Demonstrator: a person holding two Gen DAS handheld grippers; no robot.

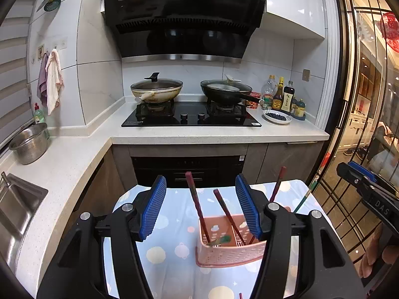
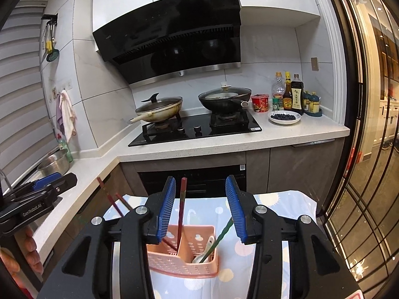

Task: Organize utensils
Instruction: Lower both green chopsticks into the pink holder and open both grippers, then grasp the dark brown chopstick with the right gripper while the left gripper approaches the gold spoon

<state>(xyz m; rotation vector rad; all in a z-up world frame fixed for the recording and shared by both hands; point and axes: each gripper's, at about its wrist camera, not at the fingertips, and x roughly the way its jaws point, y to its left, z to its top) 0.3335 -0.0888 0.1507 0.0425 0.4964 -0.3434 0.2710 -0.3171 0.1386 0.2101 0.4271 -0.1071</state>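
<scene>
From the left wrist camera, the left gripper (image 1: 200,206) is hovering above a small table (image 1: 169,256) draped in a pale blue cloth with pastel dots, its blue ribbed fingers (image 1: 153,208) standing wide apart and holding nothing. A pink perforated plastic utensil basket (image 1: 230,251) is sitting on the cloth toward the table's right edge, just below the right-hand finger. Dark red chopsticks (image 1: 195,204) are leaning upright inside it, and a green-handled utensil (image 1: 219,240) is lying low in the basket. Another dark red chopstick (image 1: 278,184) and a green stick (image 1: 305,196) are showing beyond the right-hand finger; where their lower ends rest cannot be told. The right gripper (image 1: 366,186) is appearing at the right border, its opening not readable from here.

From the right wrist camera, the right gripper (image 2: 200,208) is hanging over the same basket (image 2: 182,259), its blue fingers (image 2: 235,210) spread wide with nothing between them. One dark red chopstick (image 2: 182,206) is standing in the basket's left compartment, while a white spoon (image 2: 205,249) and a green twisted stick (image 2: 218,239) are resting in the right compartment. The left gripper (image 2: 49,186) is showing at the left border, over the edge of the white speckled kitchen counter (image 2: 224,142).
</scene>
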